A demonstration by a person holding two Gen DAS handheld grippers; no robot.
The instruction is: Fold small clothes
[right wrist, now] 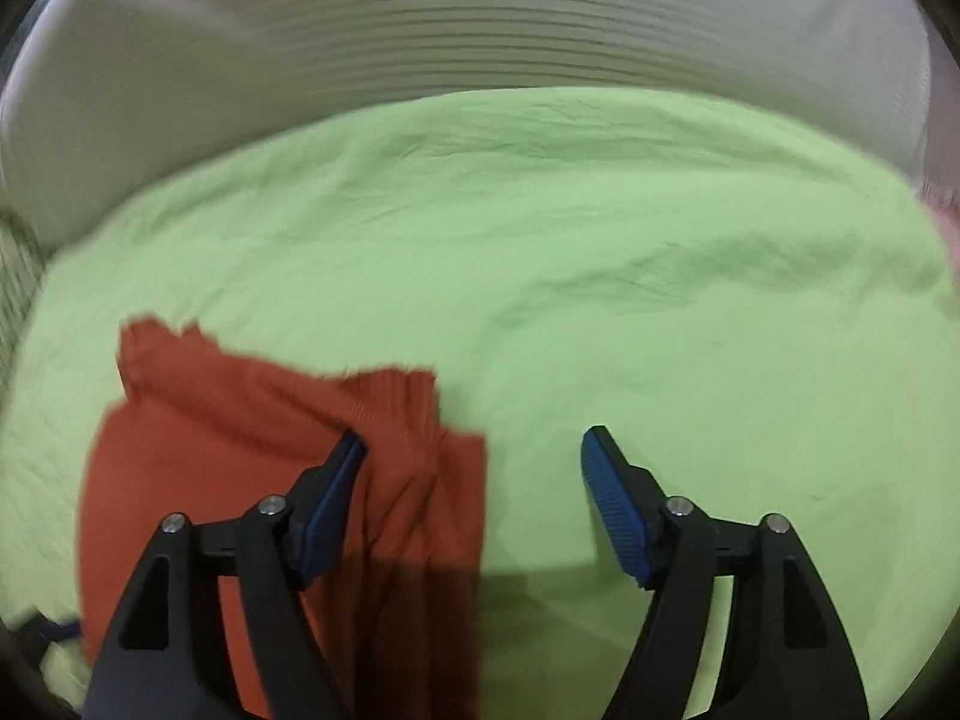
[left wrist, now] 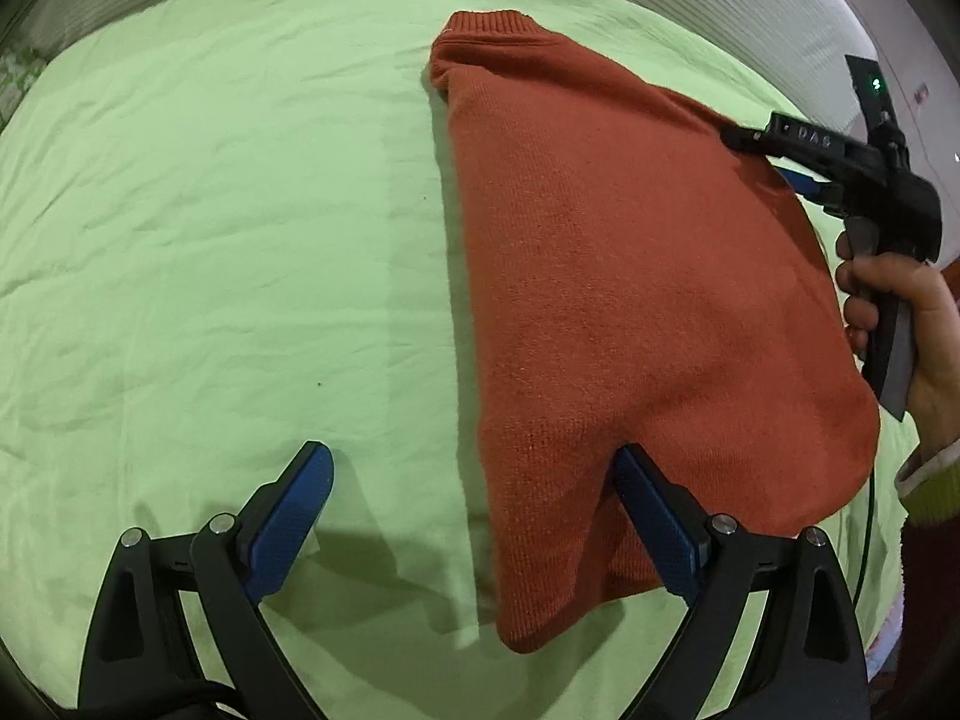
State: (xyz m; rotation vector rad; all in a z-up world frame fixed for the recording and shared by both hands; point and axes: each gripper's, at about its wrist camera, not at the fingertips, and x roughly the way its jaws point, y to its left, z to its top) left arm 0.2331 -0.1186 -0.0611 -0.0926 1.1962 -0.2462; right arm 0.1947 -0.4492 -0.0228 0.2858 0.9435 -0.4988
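A rust-orange knit sweater [left wrist: 636,288] lies folded into a long strip on the light green sheet [left wrist: 210,252], its ribbed collar at the far end. My left gripper [left wrist: 474,480] is open and empty above the sweater's near left edge. My right gripper [right wrist: 474,456] is open and empty; the sweater's ribbed end [right wrist: 270,450] lies under its left finger. In the left wrist view the right gripper [left wrist: 774,156] is seen from the side over the sweater's far right edge, held by a hand.
A white ribbed headboard or wall [right wrist: 480,30] runs along the far edge of the bed. The green sheet [right wrist: 660,276] spreads wide to the left of the sweater and to its right.
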